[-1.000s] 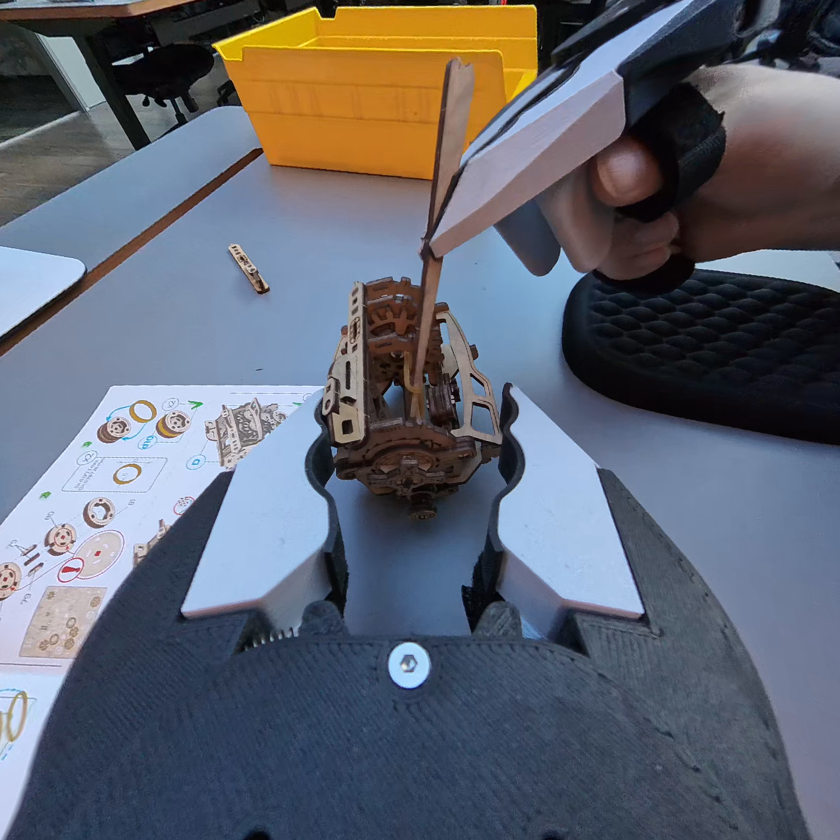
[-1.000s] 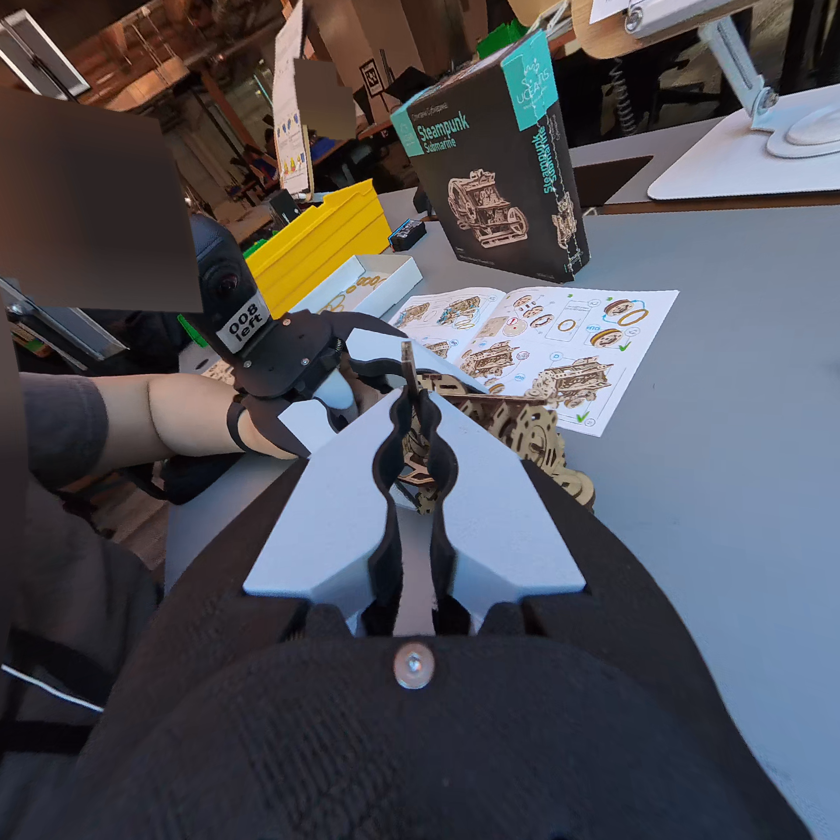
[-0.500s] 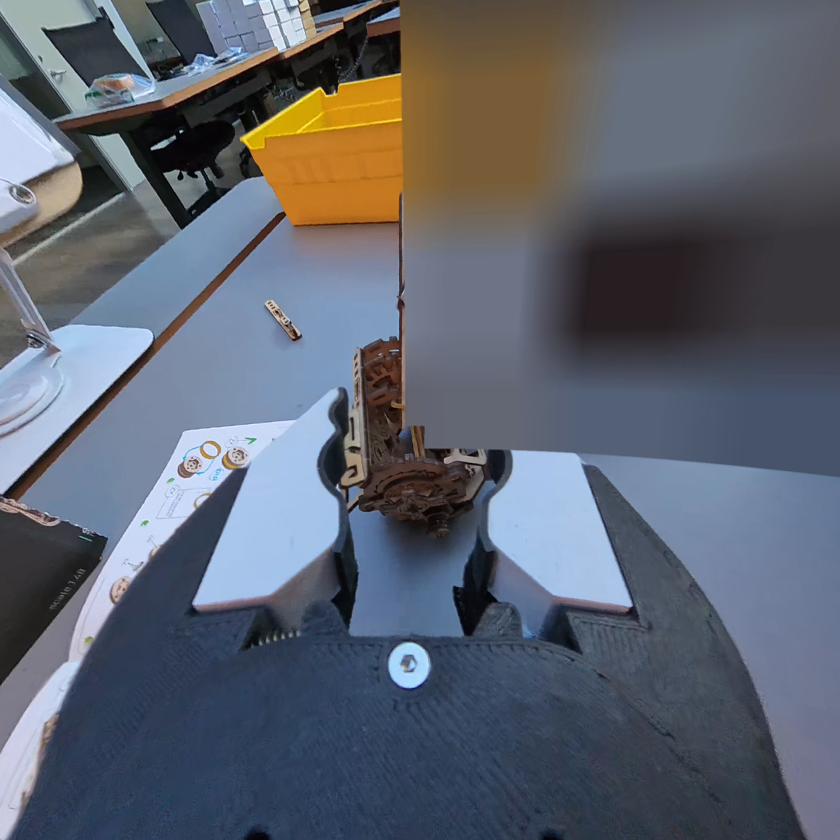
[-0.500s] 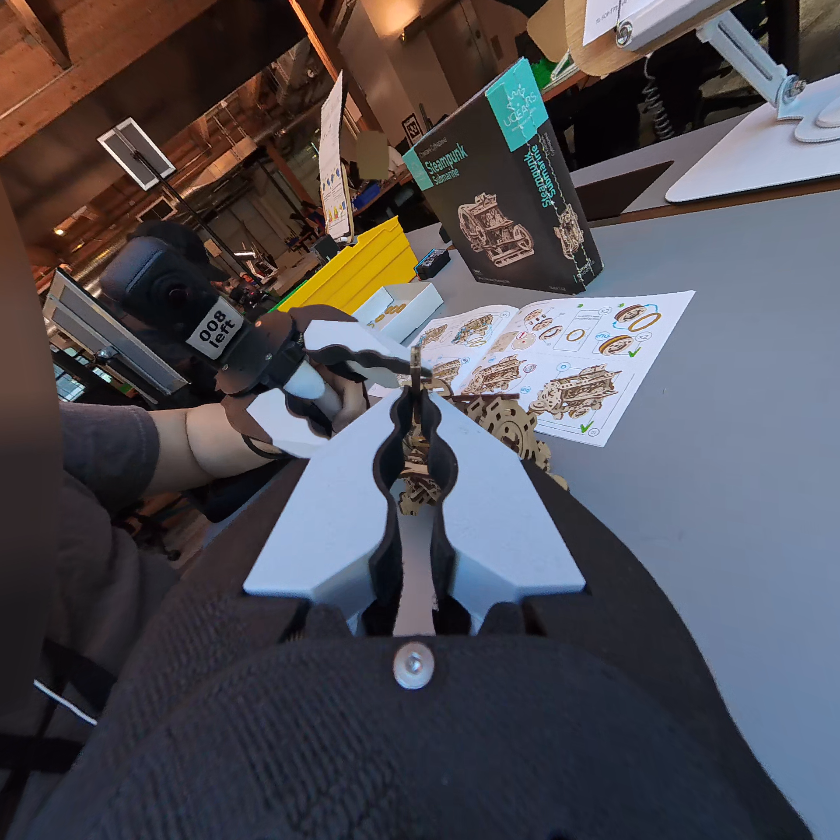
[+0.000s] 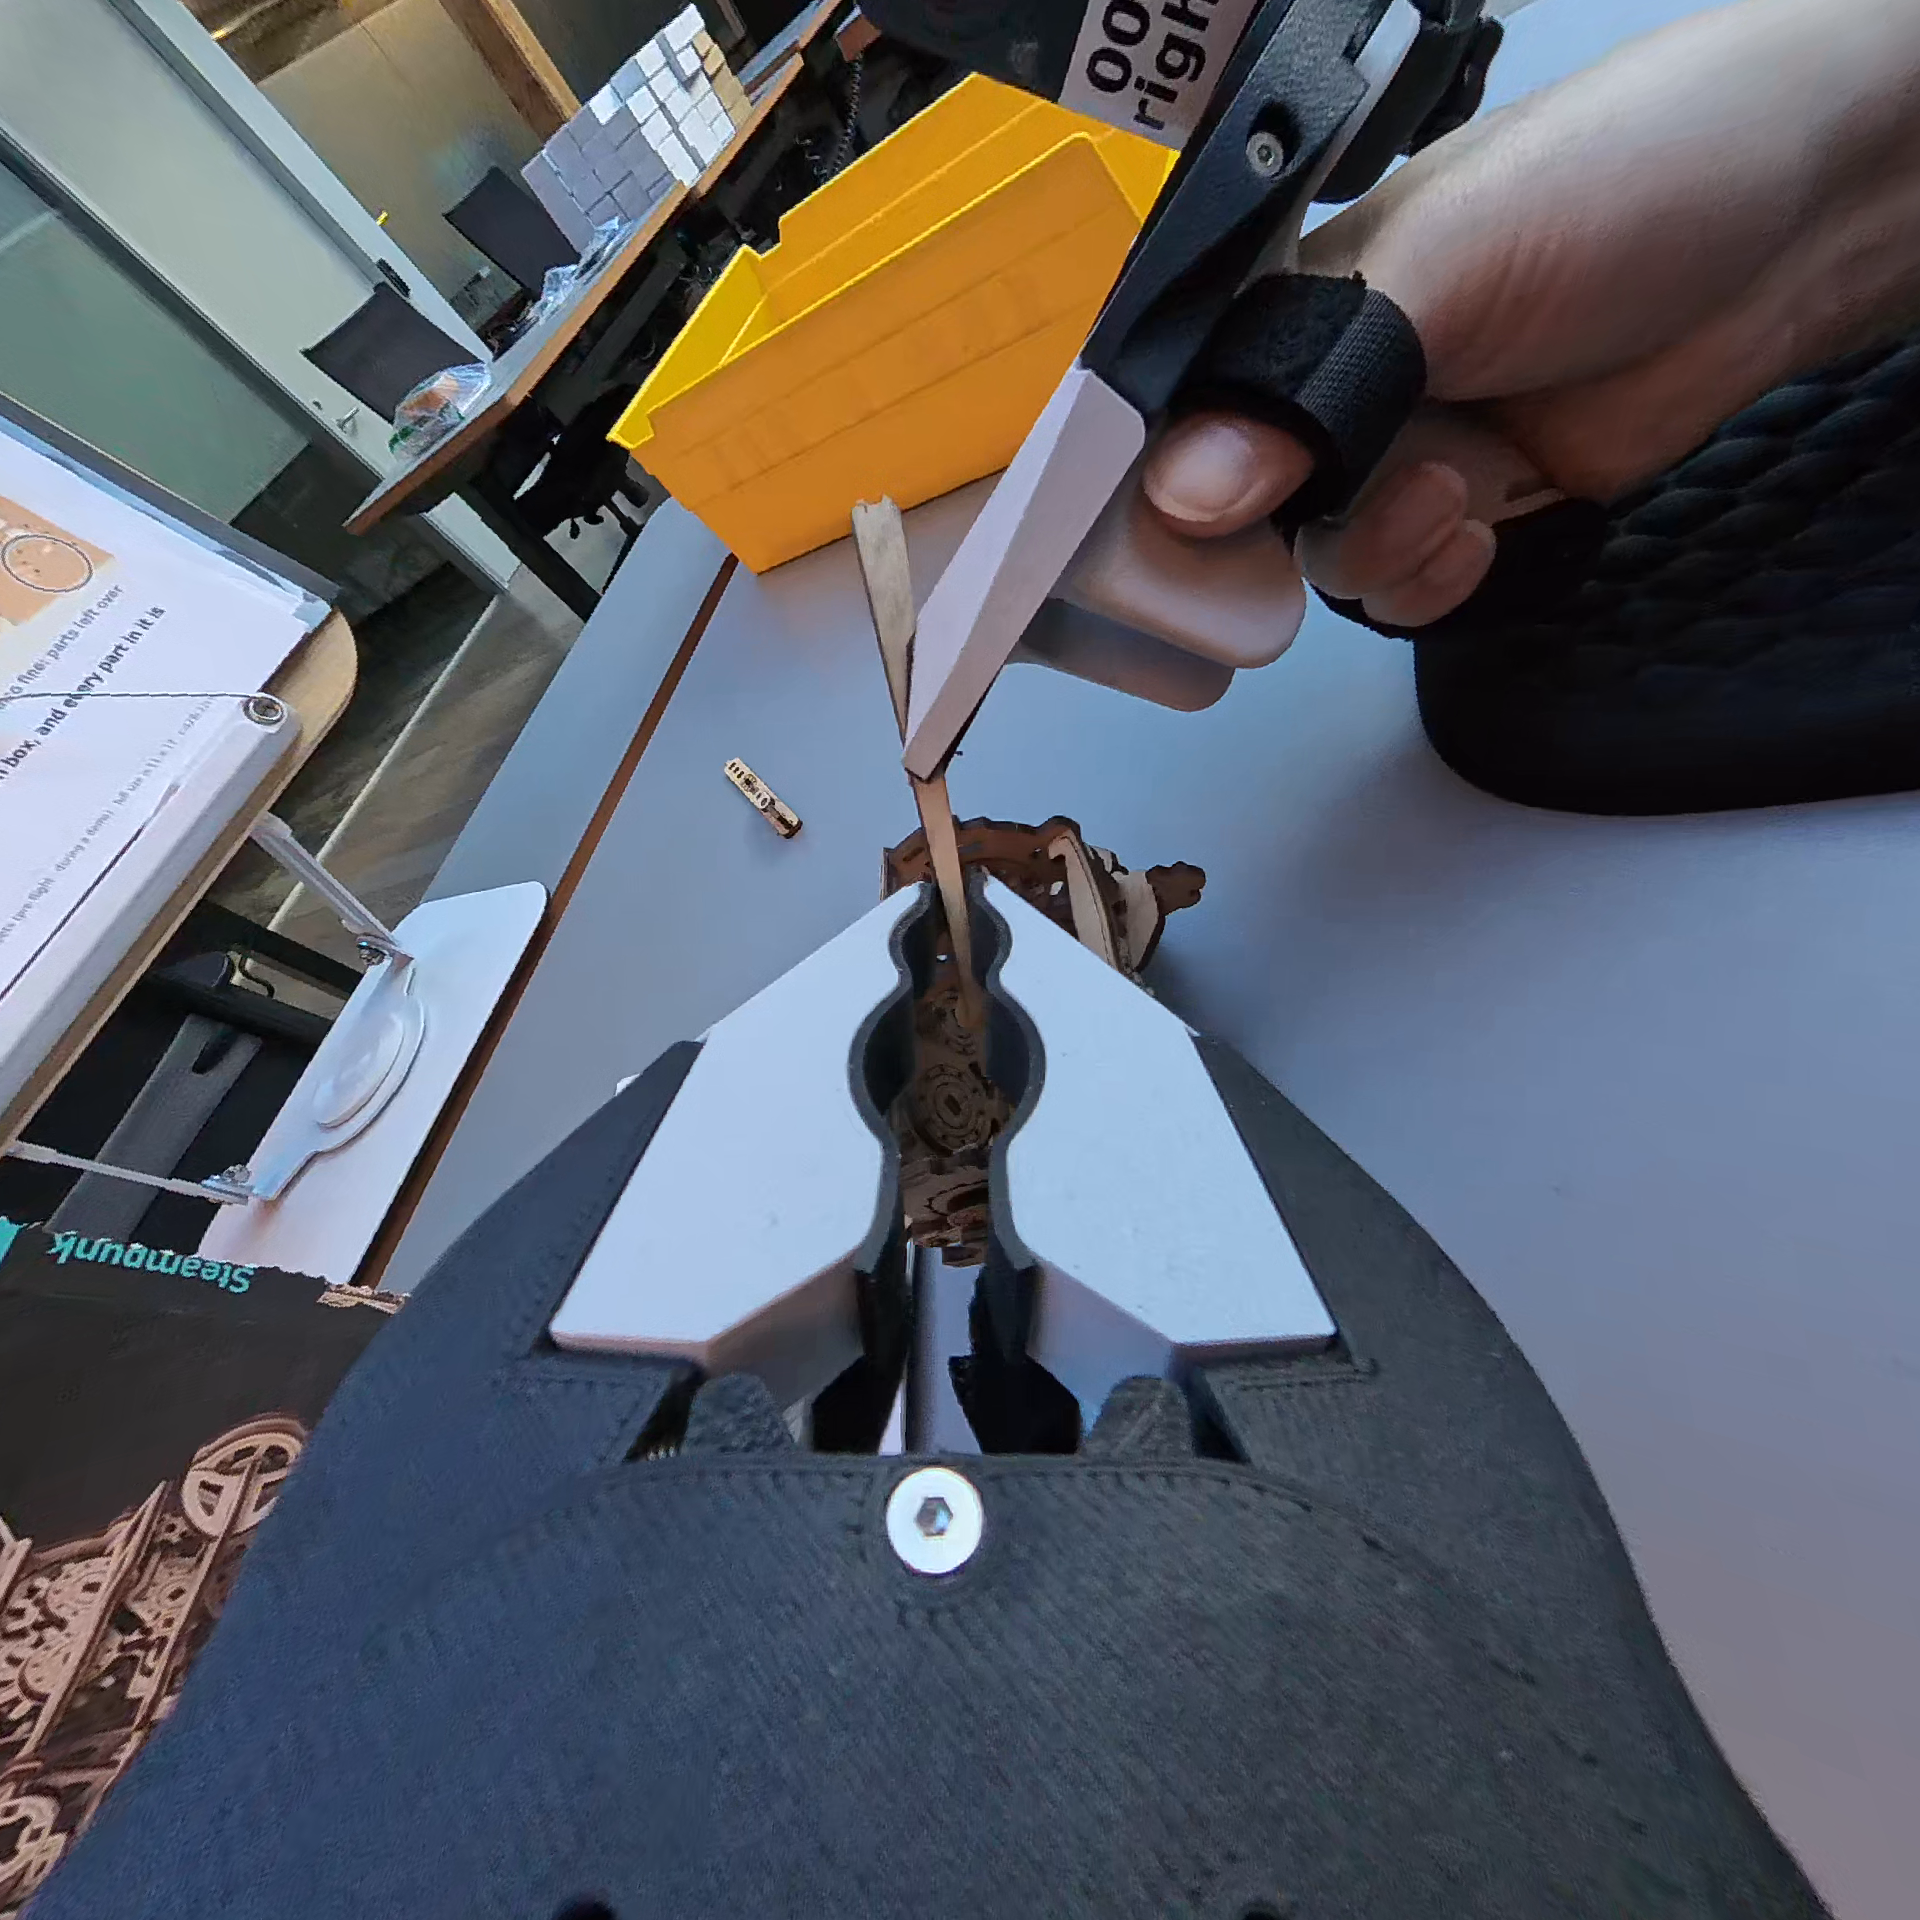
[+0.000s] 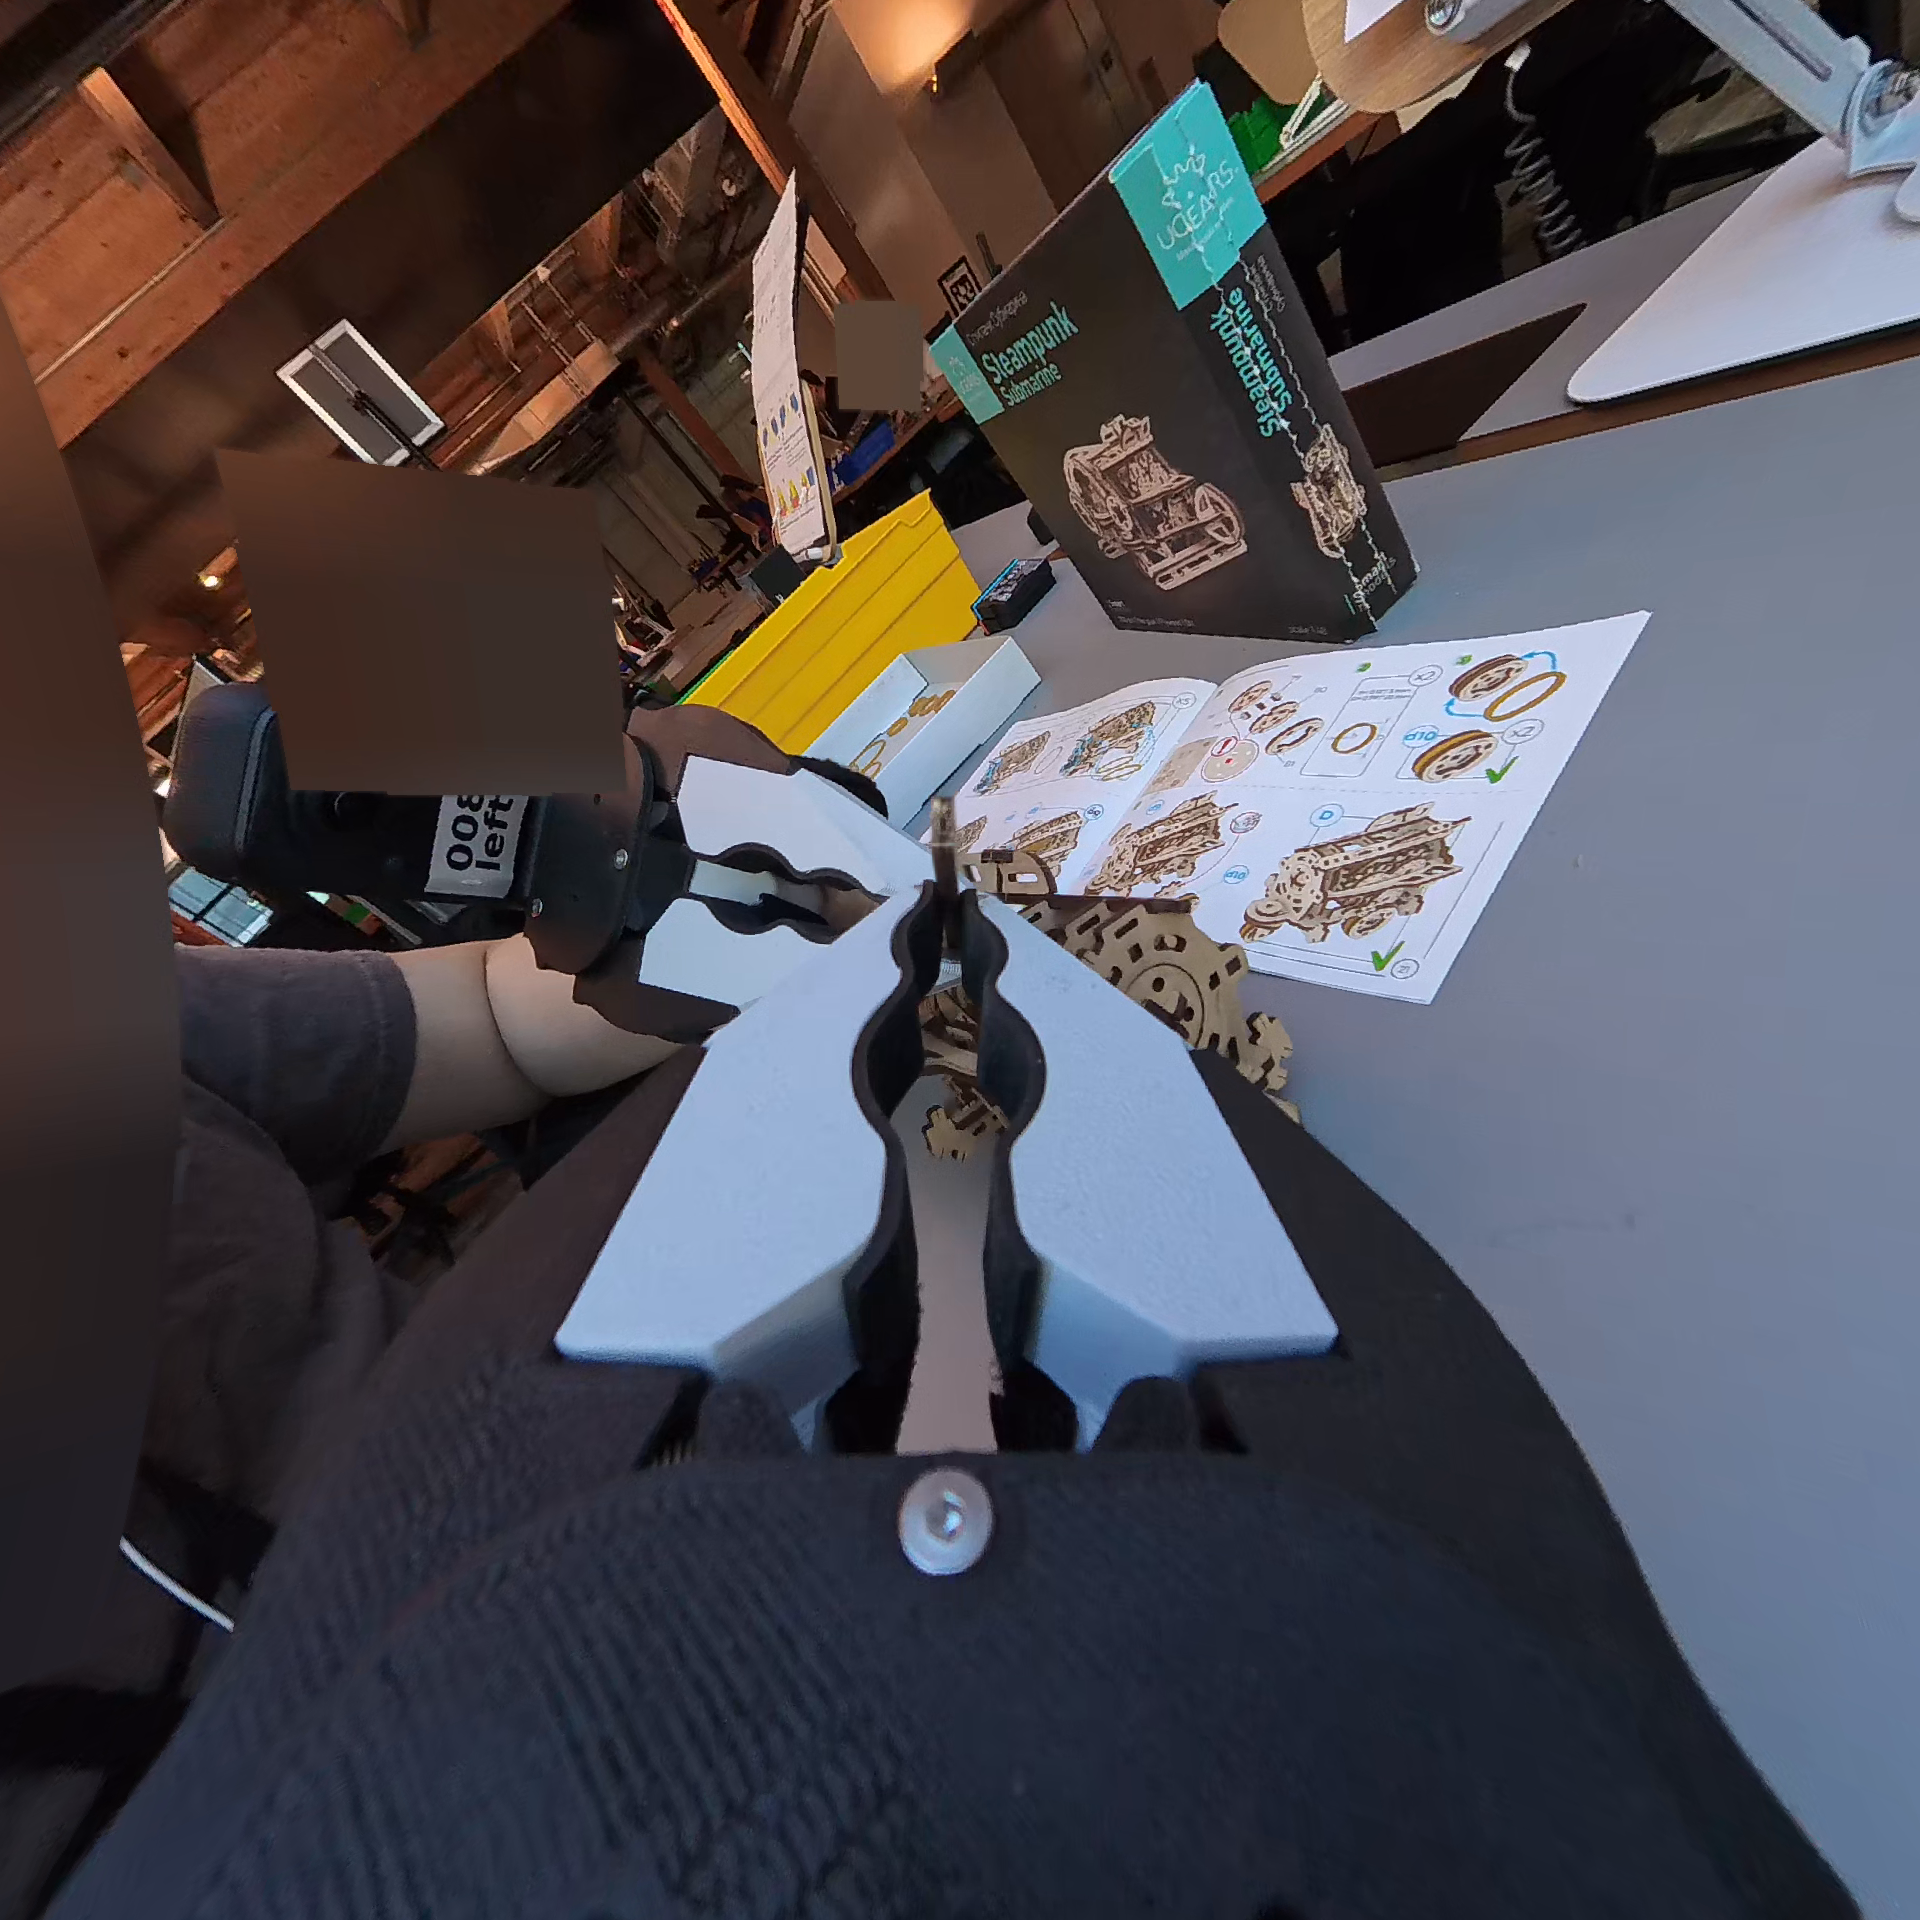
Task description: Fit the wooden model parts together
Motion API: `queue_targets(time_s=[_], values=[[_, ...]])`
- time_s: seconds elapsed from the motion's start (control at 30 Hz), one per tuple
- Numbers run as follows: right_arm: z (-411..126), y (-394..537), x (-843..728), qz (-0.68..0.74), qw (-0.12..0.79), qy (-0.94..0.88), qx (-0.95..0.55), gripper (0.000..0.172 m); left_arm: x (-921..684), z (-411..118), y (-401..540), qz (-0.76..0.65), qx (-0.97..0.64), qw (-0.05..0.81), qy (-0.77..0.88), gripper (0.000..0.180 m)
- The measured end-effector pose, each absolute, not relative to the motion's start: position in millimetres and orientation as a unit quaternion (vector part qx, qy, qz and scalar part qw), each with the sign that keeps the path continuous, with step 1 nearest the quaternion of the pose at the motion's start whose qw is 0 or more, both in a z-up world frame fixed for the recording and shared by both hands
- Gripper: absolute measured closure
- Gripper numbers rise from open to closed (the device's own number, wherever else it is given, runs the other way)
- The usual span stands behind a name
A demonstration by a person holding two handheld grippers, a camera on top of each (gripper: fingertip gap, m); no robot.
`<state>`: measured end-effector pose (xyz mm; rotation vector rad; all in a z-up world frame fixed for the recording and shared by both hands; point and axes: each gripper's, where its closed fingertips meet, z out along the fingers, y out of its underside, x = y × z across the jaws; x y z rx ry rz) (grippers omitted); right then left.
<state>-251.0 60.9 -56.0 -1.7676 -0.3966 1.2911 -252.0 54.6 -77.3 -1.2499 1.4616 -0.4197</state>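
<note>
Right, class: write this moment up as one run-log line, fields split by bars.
right gripper: shut on wooden stick | stick tip: down in wooden model | left gripper: shut | model: on grey table

Model (image 6: 1164, 966) on table (image 6: 1662, 1143), booklet (image 6: 1351, 790) behind, box (image 6: 1195, 416) farther back.

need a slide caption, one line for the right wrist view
Right hand-held gripper pinches a thin wooden stick upright over the wooden model, instruction sheet and kit box behind.
</note>
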Motion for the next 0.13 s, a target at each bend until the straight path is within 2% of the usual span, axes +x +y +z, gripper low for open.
queue_targets(time_s=[0.13], values=[[-63.1, 57.6, -249.5, 0.491, 0.425, -0.213, -0.73, 0.168, -252.3, -81.7, 52.3, -0.179, -0.525, 0.542, 0.631, 0.179]])
